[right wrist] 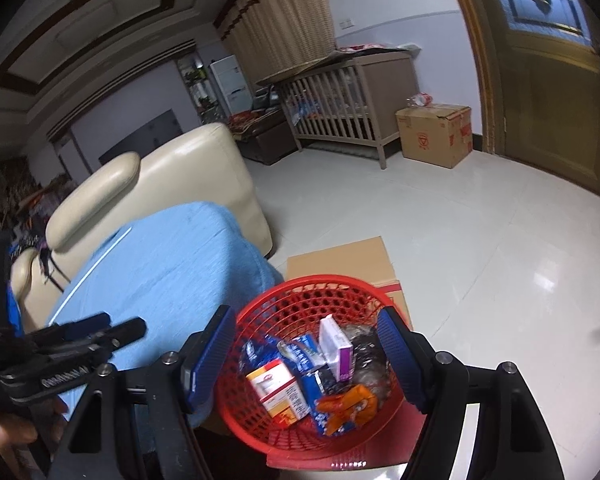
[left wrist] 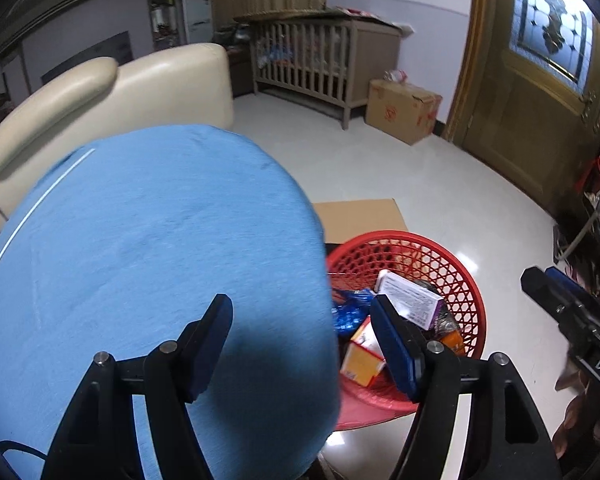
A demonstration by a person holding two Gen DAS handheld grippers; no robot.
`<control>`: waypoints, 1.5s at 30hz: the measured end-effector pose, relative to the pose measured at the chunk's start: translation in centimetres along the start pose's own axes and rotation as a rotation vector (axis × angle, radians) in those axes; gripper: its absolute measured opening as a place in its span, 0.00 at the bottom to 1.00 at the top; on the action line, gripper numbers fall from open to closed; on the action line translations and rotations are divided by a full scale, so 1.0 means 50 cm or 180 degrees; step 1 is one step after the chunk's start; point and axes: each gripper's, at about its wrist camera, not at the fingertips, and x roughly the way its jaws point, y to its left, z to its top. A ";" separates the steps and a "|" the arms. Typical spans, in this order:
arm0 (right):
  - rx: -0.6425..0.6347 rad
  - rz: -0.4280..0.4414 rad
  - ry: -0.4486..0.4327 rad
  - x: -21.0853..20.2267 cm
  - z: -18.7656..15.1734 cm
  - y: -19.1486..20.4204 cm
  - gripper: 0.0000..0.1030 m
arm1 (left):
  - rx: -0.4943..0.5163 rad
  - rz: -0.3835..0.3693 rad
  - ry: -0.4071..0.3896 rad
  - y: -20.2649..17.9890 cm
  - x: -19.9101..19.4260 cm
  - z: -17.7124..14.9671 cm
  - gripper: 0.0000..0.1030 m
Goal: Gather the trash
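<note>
A red mesh basket (left wrist: 473, 292) (right wrist: 260, 306) stands on the floor beside a round table under a blue cloth (left wrist: 140, 240) (right wrist: 160, 264). Inside it lie a white and purple box (left wrist: 412, 296) (right wrist: 338, 344), an orange and white box (left wrist: 362, 360) (right wrist: 276, 390), blue wrappers (left wrist: 350, 312) (right wrist: 300, 350) and an orange packet (right wrist: 348, 402). My left gripper (left wrist: 302, 304) is open and empty, straddling the table's edge and the basket's near side. My right gripper (right wrist: 306, 314) hangs open over the basket with nothing in it.
A flat cardboard sheet (left wrist: 360, 216) (right wrist: 340, 260) lies under the basket. A cream sofa (left wrist: 140, 88) stands behind the table. Farther back are a wooden crib (left wrist: 312, 64), a cardboard box (left wrist: 400, 112) and a wooden door (left wrist: 540, 100). White tiled floor spreads to the right.
</note>
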 end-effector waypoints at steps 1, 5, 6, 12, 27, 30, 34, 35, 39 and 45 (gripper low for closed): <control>-0.0028 0.0001 0.0007 -0.002 -0.003 0.008 0.74 | -0.0031 0.0021 -0.0038 0.014 -0.015 -0.006 0.70; -0.0141 0.0024 0.0052 -0.017 -0.027 0.044 0.74 | -0.0111 0.0090 -0.0142 0.048 -0.058 -0.028 0.70; -0.0152 0.0025 0.0043 -0.020 -0.032 0.047 0.74 | -0.0123 0.0105 -0.0160 0.051 -0.063 -0.033 0.70; -0.0226 -0.0033 0.0011 -0.041 -0.070 0.073 0.75 | -0.0240 0.0176 -0.0272 0.088 -0.108 -0.071 0.71; -0.0377 -0.0078 0.0149 -0.017 -0.110 0.123 0.87 | -0.0562 0.0224 -0.0288 0.137 -0.116 -0.131 0.71; -0.0352 -0.0101 0.0142 -0.018 -0.108 0.118 0.87 | -0.0514 0.0236 -0.0277 0.131 -0.113 -0.135 0.71; -0.0328 -0.0124 0.0143 -0.018 -0.106 0.109 0.87 | -0.0446 0.0225 -0.0269 0.120 -0.114 -0.136 0.71; -0.0327 -0.0131 0.0142 -0.018 -0.105 0.109 0.87 | -0.0429 0.0226 -0.0274 0.117 -0.115 -0.137 0.71; -0.0327 -0.0143 0.0133 -0.021 -0.103 0.106 0.87 | -0.0383 0.0257 -0.0275 0.112 -0.117 -0.134 0.71; -0.0332 -0.0147 0.0134 -0.020 -0.103 0.106 0.87 | -0.0347 0.0301 -0.0335 0.108 -0.128 -0.135 0.89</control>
